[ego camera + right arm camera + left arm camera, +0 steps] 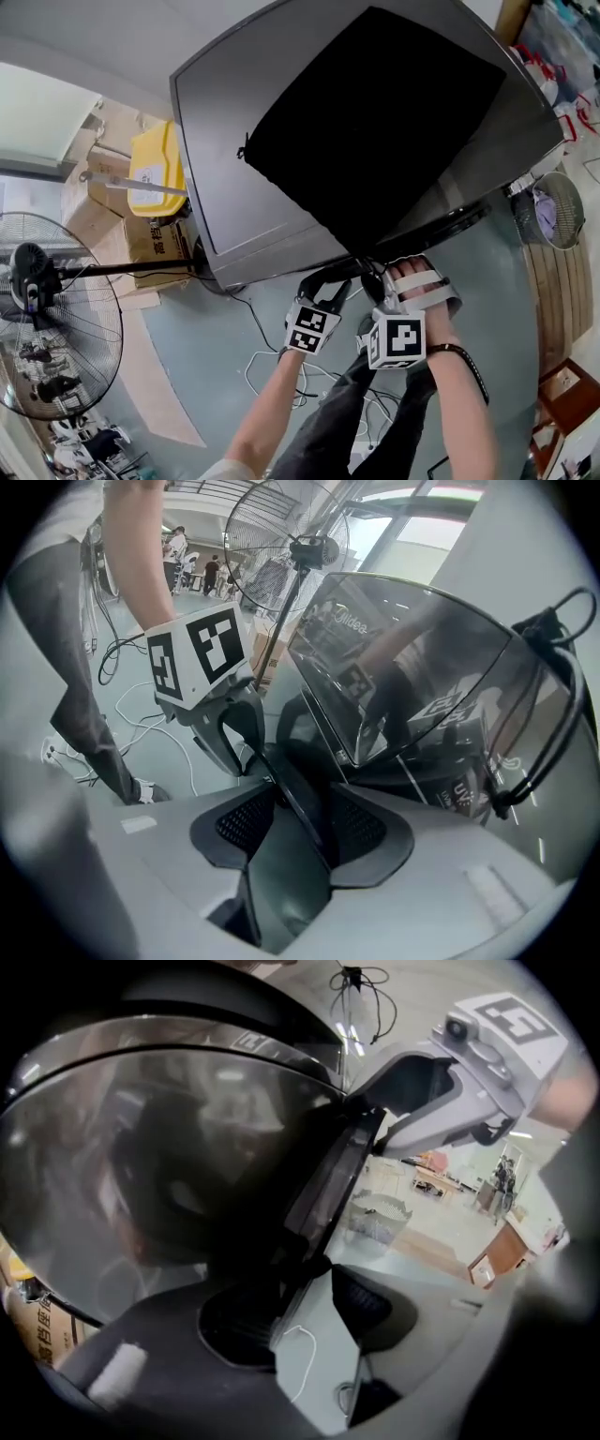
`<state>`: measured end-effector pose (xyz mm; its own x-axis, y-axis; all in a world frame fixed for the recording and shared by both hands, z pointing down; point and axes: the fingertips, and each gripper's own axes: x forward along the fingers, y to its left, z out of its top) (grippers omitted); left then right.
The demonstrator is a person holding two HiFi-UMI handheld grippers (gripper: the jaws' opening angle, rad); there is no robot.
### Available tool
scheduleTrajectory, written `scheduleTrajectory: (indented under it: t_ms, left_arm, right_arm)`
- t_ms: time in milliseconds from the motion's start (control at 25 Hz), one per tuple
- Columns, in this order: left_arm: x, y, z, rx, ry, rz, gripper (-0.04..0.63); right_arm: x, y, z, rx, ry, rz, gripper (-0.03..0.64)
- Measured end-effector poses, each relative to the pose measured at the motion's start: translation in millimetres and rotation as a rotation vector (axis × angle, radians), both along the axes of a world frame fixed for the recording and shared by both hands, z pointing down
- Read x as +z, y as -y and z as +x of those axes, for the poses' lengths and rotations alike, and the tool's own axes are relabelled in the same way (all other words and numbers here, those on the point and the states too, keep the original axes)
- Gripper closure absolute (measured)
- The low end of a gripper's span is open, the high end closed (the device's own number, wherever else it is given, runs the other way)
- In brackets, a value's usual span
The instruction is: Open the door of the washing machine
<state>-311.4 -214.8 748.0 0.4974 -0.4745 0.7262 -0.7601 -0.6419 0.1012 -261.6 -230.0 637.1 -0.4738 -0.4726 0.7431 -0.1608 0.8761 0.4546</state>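
Observation:
The washing machine's lid point(234, 178) is a grey frame round a dark glass pane point(375, 122) and fills the upper head view. Both grippers stand side by side at its front edge. In the left gripper view that edge point(323, 1194) runs between the jaws of my left gripper point(305, 1321), with floor showing between the edge and the right pad point(375, 1307). In the right gripper view the thin edge point(291, 799) passes between the pads of my right gripper point(305, 827) with a gap on the left. Seen from the head, the left gripper point(323, 286) and the right gripper point(398, 277) stand close together.
A standing fan point(47, 309) is at the left. A yellow container point(155, 173) and cardboard boxes point(155, 244) sit beside the machine. A wire basket point(553, 211) stands at the right. White cables point(272, 375) lie on the floor by the person's leg point(347, 412).

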Motion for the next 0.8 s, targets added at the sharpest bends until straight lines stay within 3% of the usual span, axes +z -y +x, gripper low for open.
scheduleTrajectory:
  t_ms: [560,800]
  left_arm:
    - [8,-89,35,-0.052,-0.076,-0.046,0.382]
    - [12,-115,47,-0.034,-0.057,-0.065,0.385]
  right_arm:
    - [6,-73,34,-0.148,-0.072,-0.072,0.438]
    - [6,-95,45,-0.172,-0.092,-0.091,0.433]
